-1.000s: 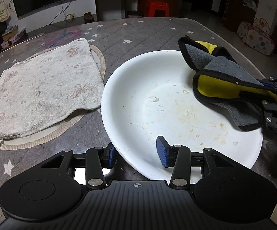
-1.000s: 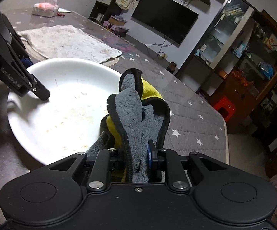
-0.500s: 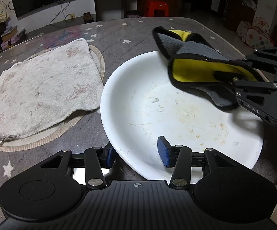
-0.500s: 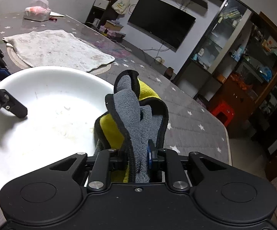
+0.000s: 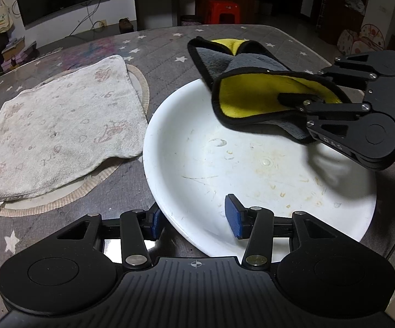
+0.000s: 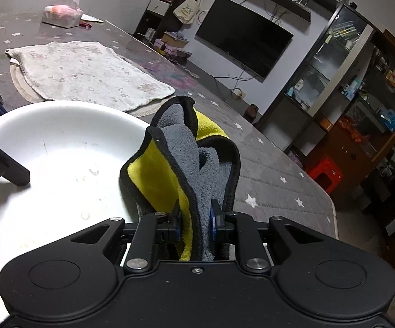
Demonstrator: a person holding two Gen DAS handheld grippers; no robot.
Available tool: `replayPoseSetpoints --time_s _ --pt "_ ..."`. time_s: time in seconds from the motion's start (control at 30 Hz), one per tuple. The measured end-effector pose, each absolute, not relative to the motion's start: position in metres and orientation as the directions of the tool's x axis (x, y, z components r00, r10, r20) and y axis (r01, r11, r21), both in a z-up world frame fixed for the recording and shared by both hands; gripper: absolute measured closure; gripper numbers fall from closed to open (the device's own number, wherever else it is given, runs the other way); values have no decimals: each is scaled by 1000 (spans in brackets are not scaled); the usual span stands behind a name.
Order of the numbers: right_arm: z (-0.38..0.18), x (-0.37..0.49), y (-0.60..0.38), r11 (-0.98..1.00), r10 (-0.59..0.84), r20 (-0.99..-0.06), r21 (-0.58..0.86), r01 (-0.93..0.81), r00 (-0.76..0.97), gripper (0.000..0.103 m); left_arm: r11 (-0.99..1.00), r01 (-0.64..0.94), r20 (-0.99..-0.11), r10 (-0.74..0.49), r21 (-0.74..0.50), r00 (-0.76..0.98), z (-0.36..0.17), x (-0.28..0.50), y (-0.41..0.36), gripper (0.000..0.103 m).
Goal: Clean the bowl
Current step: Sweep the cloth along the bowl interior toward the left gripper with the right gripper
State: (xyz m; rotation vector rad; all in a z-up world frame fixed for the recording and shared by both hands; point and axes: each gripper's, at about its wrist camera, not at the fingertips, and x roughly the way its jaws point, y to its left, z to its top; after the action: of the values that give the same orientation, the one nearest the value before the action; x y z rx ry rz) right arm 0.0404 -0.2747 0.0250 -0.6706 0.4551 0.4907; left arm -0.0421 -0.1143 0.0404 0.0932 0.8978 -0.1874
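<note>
2 grippers in view, both over a wide, shallow white plastic bowl (image 5: 197,164) that sits on a grey star-print tablecloth (image 5: 153,49).

Left gripper (image 5: 194,218), bottom centre of the left wrist frame: blue-padded fingers spread wide, 1 pad outside the near rim of the bowl and 1 over its inside. Whether the pads touch the rim, cannot tell.

Right gripper (image 6: 194,220), bottom centre of the right wrist frame: jaws pressed together on a folded grey-and-yellow microfibre cloth with black edging (image 6: 186,158). Cloth stands up from the fingers. In the left wrist frame the same cloth (image 5: 252,93) hangs over the far right part of the bowl, upper right of frame, and casts a shadow on the bowl floor; contact with the bowl cannot be told.

Bowl floor carries yellowish smears and a few droplets, centre to lower right in the left wrist frame.

Left of the bowl, middle left of the frame: a worn white printed towel (image 5: 58,134) spread over a round beige-rimmed mat (image 5: 140,84), its corner just beside the bowl rim.

Far upper left of the right wrist frame: a clear pack of tissues (image 6: 62,13) on the table.
</note>
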Motion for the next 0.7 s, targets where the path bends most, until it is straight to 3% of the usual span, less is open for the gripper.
replayPoseSetpoints --time_s 0.7 --pt "20 38 -278 682 300 -624 -388 -620 721 84 980 199 -786 -120 4 607 41 -38 -113 55"
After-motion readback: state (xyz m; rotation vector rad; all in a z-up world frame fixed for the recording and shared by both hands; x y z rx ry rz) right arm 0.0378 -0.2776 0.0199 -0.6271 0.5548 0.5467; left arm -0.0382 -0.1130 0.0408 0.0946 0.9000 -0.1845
